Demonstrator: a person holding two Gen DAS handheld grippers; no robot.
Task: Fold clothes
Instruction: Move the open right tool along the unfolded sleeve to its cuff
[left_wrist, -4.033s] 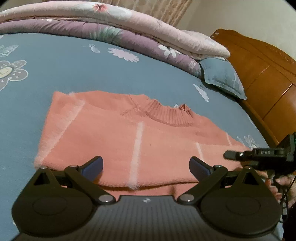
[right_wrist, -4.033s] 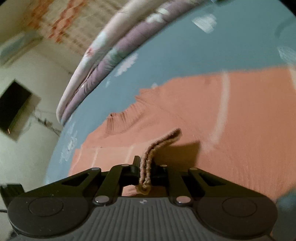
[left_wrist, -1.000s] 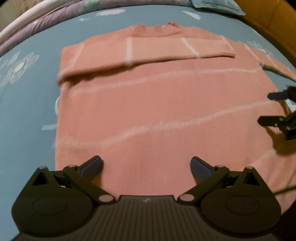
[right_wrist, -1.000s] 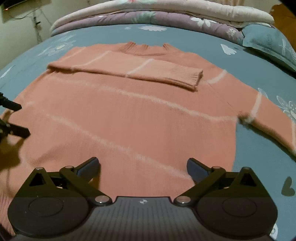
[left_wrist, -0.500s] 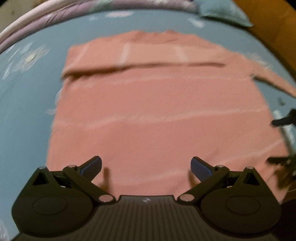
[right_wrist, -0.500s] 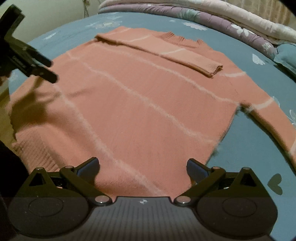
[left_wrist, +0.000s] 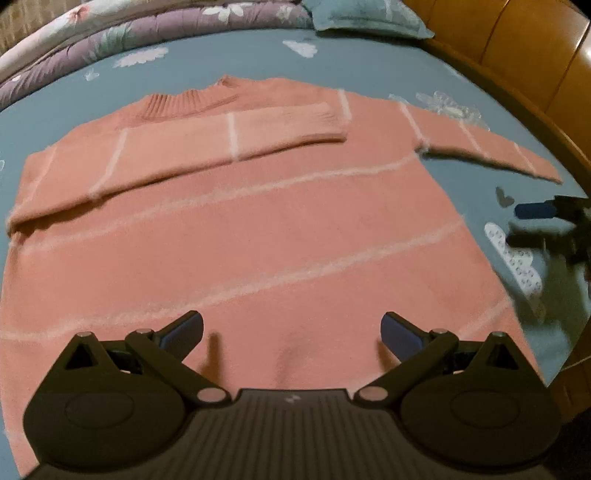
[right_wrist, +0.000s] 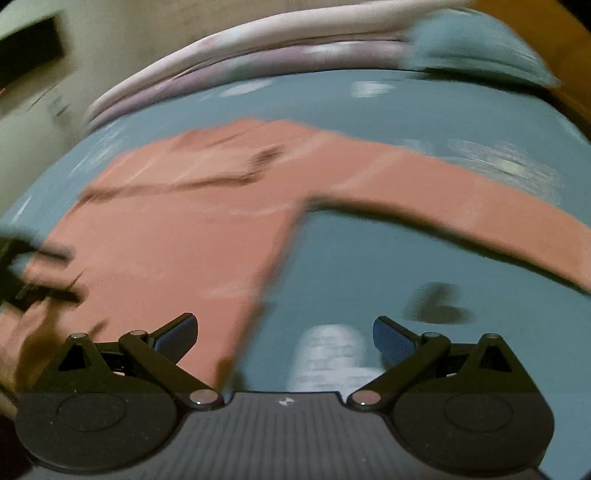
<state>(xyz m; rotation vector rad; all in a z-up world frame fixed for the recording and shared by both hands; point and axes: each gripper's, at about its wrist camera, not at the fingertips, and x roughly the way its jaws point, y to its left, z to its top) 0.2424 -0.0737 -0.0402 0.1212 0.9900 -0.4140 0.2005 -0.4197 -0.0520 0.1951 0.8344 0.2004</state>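
Note:
A salmon-pink sweater (left_wrist: 240, 229) with thin white stripes lies flat on the blue bedsheet, collar at the far side. Its left sleeve (left_wrist: 207, 147) is folded across the chest. Its right sleeve (left_wrist: 487, 147) lies stretched out to the right. My left gripper (left_wrist: 291, 330) is open and empty above the sweater's hem. My right gripper (right_wrist: 284, 334) is open and empty, over the sweater's right side edge and the sheet; it also shows in the left wrist view (left_wrist: 535, 221) at the right. The right wrist view is blurred; the sweater (right_wrist: 166, 229) and the stretched sleeve (right_wrist: 480, 210) show there.
The blue flowered bedsheet (left_wrist: 388, 70) covers the bed. Folded purple and pink quilts (left_wrist: 110, 33) and a blue pillow (left_wrist: 365, 18) lie at the far side. A wooden bed frame (left_wrist: 517, 55) runs along the right. My left gripper shows at the left edge of the right wrist view (right_wrist: 22, 269).
My right gripper has swung to the right, off the sweater's body toward its right edge and the stretched sleeve. My left gripper has shifted slightly over the hem. Both stay open.

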